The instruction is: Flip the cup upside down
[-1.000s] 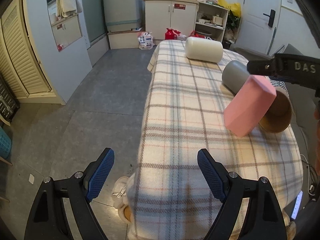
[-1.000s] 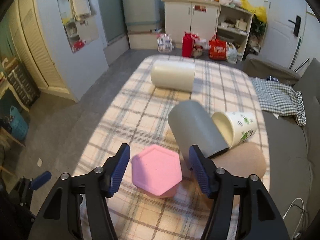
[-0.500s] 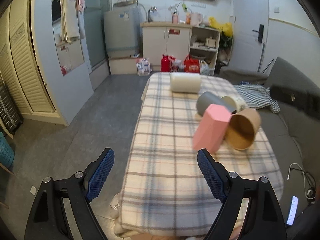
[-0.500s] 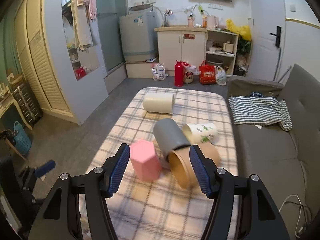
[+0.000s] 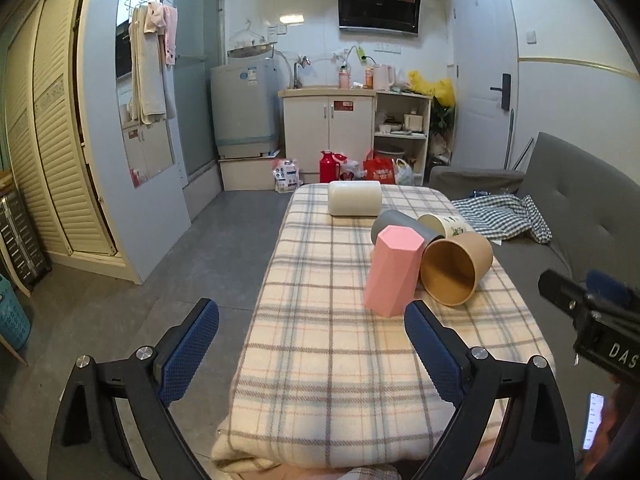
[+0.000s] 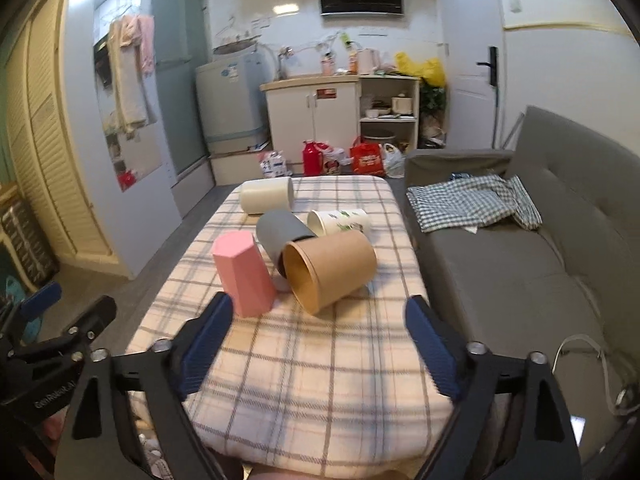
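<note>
A pink hexagonal cup [image 5: 394, 270] [image 6: 242, 270] stands on end on the plaid-covered table [image 5: 328, 344] [image 6: 320, 344], closed face up. Beside it lie on their sides a brown cup [image 5: 456, 266] [image 6: 330, 270], a grey cup [image 5: 400, 226] [image 6: 282, 232], a white patterned cup [image 5: 444, 224] [image 6: 340, 222] and a cream cup [image 5: 354, 198] [image 6: 266, 196]. My left gripper [image 5: 312, 340] is open and empty, back at the table's near end. My right gripper [image 6: 318, 344] is open and empty, also near that end. It shows at the right edge of the left wrist view [image 5: 592, 320].
A grey sofa [image 6: 520, 264] with a checked cloth [image 6: 476, 204] runs along the table's right side. Grey floor [image 5: 160, 272] lies to the left. A cabinet [image 5: 328, 132], a washing machine [image 5: 244, 108] and bags stand beyond the far end.
Both grippers have pulled back and up from the cups toward the table's near end. The right gripper, which straddled the pink cup, has left it standing and opened wider.
</note>
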`<state>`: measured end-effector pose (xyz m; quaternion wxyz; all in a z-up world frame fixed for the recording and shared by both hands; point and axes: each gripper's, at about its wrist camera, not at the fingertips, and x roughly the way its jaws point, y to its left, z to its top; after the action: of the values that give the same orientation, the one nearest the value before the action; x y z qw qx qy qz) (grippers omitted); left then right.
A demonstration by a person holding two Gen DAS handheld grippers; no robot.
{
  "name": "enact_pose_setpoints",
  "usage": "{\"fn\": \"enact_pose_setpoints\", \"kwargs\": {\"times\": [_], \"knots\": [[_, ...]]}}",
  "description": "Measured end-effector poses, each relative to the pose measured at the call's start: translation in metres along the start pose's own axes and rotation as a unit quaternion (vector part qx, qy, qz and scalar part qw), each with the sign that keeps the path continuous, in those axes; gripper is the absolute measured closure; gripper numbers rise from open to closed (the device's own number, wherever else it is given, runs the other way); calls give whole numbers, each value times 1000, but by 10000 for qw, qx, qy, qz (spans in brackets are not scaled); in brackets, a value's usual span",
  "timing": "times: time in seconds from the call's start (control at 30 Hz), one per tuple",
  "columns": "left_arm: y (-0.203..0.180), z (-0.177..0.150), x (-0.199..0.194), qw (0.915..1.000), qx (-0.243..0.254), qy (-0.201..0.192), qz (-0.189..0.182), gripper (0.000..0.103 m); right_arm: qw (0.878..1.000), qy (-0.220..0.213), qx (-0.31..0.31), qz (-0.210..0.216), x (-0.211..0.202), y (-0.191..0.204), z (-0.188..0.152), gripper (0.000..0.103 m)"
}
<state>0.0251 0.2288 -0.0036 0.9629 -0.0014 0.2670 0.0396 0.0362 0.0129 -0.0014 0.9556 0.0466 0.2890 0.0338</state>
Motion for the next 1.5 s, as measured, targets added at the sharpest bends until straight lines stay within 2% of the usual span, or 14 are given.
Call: {"fn": "enact_pose_setpoints", "kwargs": {"times": [0.07, 0.17, 0.23, 0.63, 1.5], "knots": [[0, -5, -4, 9999, 1, -74, 72, 6, 9999, 52, 97, 36, 2, -4, -6, 7], [-1, -12, -9, 9997, 29, -203, 111, 6, 9997, 186, -138, 21, 6, -2, -12, 7], [-3, -16, -9, 9996, 76, -243, 119, 6, 9996, 165, -210, -34, 5, -1, -15, 0], [3, -26, -7, 9999, -2, -161, 56, 6, 9997, 61, -100, -215, 4, -6, -21, 0], [2, -27, -6, 9999, 53, -130, 20, 6, 9996, 65, -244, -153, 4, -1, -24, 0]]}}
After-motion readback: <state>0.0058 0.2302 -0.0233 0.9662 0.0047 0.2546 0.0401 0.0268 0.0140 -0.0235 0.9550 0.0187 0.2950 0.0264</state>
